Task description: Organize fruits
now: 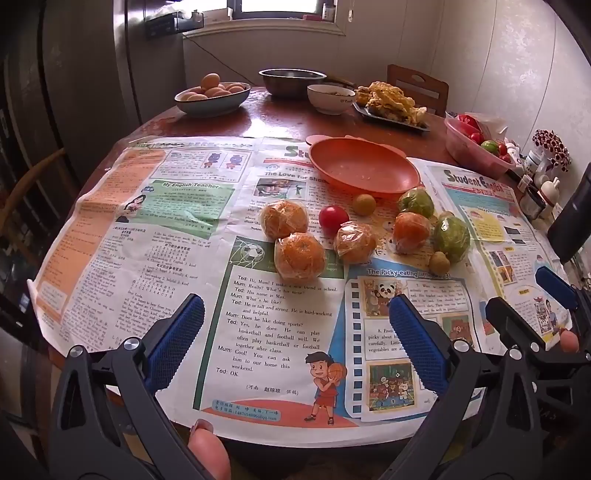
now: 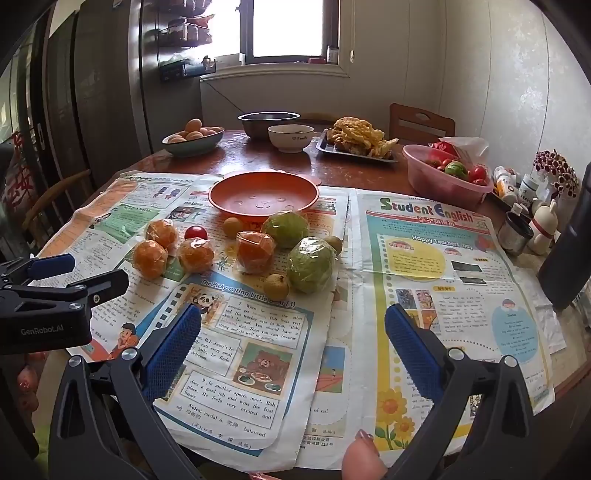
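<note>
Printed on newspaper sheets (image 2: 424,266): "Student English", "Happy Teachers' Day", "The Picky-eating Little Bear (3)", "My English Teacher". Marked "GenRobot.AI" on left gripper (image 1: 295,339) body. Sheets spread over round wooden table (image 2: 258,155) below window (image 2: 288,29). Wrapped oranges (image 1: 299,256), green fruits (image 2: 310,264), red tomato (image 1: 333,218) clustered on paper just before empty orange bowl (image 1: 364,171). Left gripper and right gripper (image 2: 293,347) jaws spread wide, holding nothing.

- Daylight pours from the blown-out window (image 2: 288,27) at the back.
- Soft glare on the bench (image 1: 258,118).
- Fisheye bends edges; corners go black.
</note>
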`<state>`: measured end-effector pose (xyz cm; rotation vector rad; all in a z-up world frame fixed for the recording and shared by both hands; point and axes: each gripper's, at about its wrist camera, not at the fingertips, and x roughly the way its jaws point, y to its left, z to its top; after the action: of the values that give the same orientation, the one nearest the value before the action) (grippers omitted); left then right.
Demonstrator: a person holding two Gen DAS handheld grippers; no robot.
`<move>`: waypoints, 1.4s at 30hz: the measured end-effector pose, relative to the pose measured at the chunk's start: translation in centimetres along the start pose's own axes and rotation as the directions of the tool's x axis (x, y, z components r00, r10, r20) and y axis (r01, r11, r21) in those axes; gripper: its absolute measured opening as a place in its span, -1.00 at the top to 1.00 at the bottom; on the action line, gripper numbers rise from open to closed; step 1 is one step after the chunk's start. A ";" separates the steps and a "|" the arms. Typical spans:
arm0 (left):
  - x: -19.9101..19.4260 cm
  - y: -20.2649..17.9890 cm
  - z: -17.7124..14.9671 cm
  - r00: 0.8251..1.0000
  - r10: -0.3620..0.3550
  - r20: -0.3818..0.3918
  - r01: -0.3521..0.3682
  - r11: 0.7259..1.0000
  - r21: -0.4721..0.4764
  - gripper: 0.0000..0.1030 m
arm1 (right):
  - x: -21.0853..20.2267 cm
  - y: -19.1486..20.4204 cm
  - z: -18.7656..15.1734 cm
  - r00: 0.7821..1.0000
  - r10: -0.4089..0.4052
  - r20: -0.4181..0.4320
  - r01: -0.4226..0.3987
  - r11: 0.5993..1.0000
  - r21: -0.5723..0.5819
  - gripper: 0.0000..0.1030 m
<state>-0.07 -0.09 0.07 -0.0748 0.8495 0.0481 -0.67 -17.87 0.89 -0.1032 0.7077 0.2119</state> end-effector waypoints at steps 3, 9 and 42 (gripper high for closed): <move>0.0 -0.1 0.0 1.000 0.001 0.001 -0.001 1.000 0.004 -0.83 | -0.1 0.1 -0.1 1.000 -0.004 -0.003 0.004 1.000 0.005 -0.92; -0.2 -0.2 0.0 1.000 0.006 -0.001 -0.006 1.000 0.011 -0.84 | 0.0 -0.1 0.3 1.000 0.001 -0.010 -0.001 1.000 0.005 -0.92; -0.3 -0.6 -0.1 1.000 0.003 0.007 -0.004 1.000 0.028 -0.83 | 0.1 0.2 0.1 1.000 0.006 -0.010 -0.006 1.000 0.006 -0.92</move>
<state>-0.31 -0.71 0.27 -0.0468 0.8432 0.0396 -0.64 -17.65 0.90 -0.0961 0.7186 0.2151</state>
